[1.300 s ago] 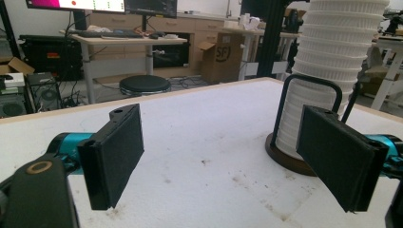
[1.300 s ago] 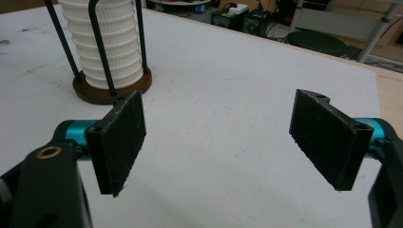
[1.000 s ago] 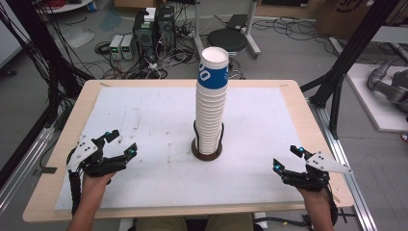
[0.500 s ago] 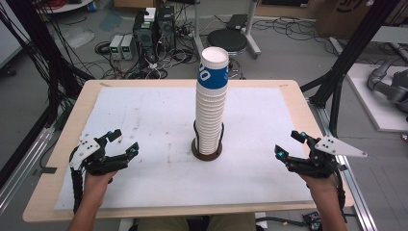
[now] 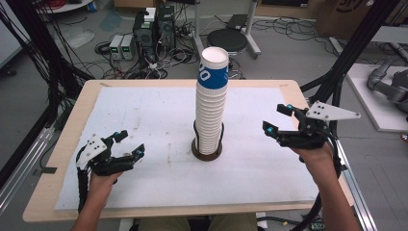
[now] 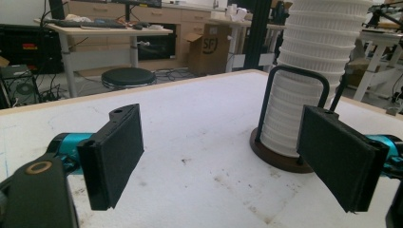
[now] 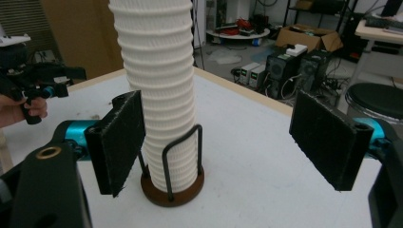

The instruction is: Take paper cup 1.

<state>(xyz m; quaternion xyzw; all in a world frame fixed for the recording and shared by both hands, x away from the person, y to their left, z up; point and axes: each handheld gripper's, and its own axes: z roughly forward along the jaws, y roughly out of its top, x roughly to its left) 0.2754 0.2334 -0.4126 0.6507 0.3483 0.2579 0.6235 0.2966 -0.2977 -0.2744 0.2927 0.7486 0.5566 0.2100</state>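
A tall stack of white paper cups [image 5: 210, 106], its top cup banded in blue, stands in a round brown holder [image 5: 207, 153] with black wire loops at the table's middle. My left gripper [image 5: 129, 142] rests low at the near left, open with nothing between its pads; the stack [image 6: 313, 71] rises ahead of it to the right. My right gripper [image 5: 277, 119] hangs raised above the table's right side, open and pointed at the stack [image 7: 159, 85], well short of it. The left gripper [image 7: 45, 88] shows far off beyond the stack.
A white sheet [image 5: 144, 115] covers the wooden table [image 5: 67, 125]. Black frame posts [image 5: 346, 53] stand at the corners. Computers, cables and a round stool [image 5: 227, 39] lie on the floor behind the far edge.
My right gripper has risen from the near right of the table and moved a little toward the stack. The left gripper and the cups have stayed put.
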